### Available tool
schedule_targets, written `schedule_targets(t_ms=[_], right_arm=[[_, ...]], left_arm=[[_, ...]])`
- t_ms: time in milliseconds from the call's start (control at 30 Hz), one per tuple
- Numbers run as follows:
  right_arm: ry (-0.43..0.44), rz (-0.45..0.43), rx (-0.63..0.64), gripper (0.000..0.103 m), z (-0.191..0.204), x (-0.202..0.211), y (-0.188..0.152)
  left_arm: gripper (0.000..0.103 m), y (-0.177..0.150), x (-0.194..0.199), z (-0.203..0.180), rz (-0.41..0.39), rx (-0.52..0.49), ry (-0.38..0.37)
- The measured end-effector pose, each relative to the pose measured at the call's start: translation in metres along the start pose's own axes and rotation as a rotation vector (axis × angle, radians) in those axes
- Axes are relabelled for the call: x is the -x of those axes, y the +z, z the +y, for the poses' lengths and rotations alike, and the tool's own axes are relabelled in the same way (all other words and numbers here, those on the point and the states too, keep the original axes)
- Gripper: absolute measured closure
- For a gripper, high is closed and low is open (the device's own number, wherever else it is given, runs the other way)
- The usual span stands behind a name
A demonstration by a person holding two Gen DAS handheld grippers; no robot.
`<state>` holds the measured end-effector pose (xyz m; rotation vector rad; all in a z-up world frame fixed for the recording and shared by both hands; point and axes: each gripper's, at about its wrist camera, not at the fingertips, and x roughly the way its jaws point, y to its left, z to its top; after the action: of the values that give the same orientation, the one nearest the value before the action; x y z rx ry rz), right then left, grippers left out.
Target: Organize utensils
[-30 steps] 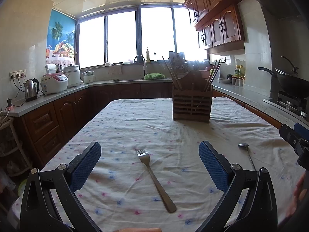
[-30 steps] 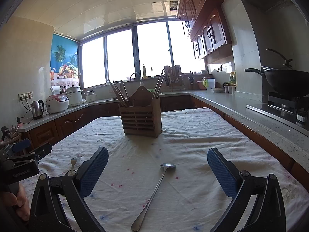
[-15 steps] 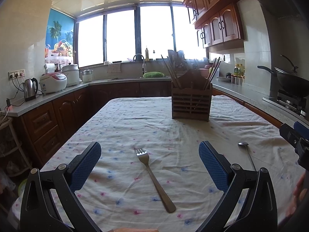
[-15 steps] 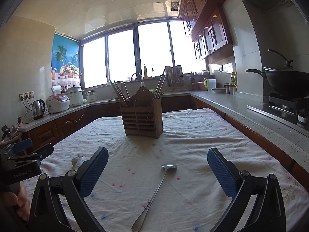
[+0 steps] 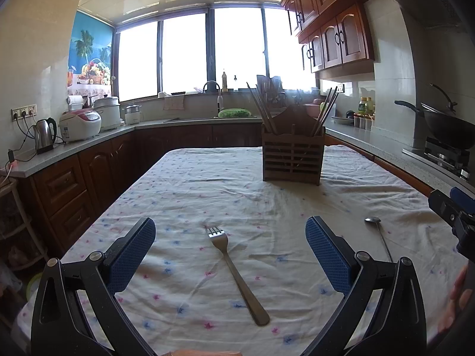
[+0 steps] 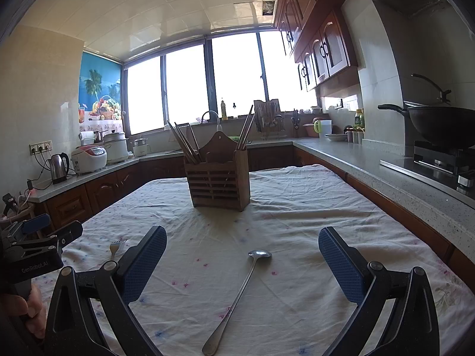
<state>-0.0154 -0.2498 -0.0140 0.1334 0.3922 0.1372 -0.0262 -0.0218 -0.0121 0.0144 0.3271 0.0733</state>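
A metal fork (image 5: 234,270) lies on the flowered tablecloth (image 5: 193,195), tines pointing away, between the wide-open fingers of my left gripper (image 5: 230,234), which hovers above it. A metal spoon (image 6: 240,290) lies bowl-away between the wide-open fingers of my right gripper (image 6: 242,240). A wooden utensil holder (image 5: 292,160) with chopsticks stands upright at the table's far middle; it also shows in the right wrist view (image 6: 218,182). The spoon (image 5: 378,234) shows right of the fork in the left wrist view. The fork (image 6: 114,247) shows at left in the right wrist view.
Kitchen counters surround the table: a kettle (image 5: 44,135) and rice cooker (image 5: 80,124) on the left, a sink under the window, a wok (image 6: 439,121) on a stove to the right. The other gripper shows at each view's edge.
Both views have shifted very slightly; the grippers stay open over the fork and spoon, and the utensils have not moved.
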Motion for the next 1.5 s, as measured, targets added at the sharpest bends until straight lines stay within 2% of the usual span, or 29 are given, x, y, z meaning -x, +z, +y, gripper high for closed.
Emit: schedule_targets(t_ms=[1500], right_arm=[[0.009,-0.002,-0.002,0.000,0.0018,-0.0009,-0.0014]], left_arm=[[0.000,0.0006,-0.0020,-0.0008,0.017,-0.006,-0.012]])
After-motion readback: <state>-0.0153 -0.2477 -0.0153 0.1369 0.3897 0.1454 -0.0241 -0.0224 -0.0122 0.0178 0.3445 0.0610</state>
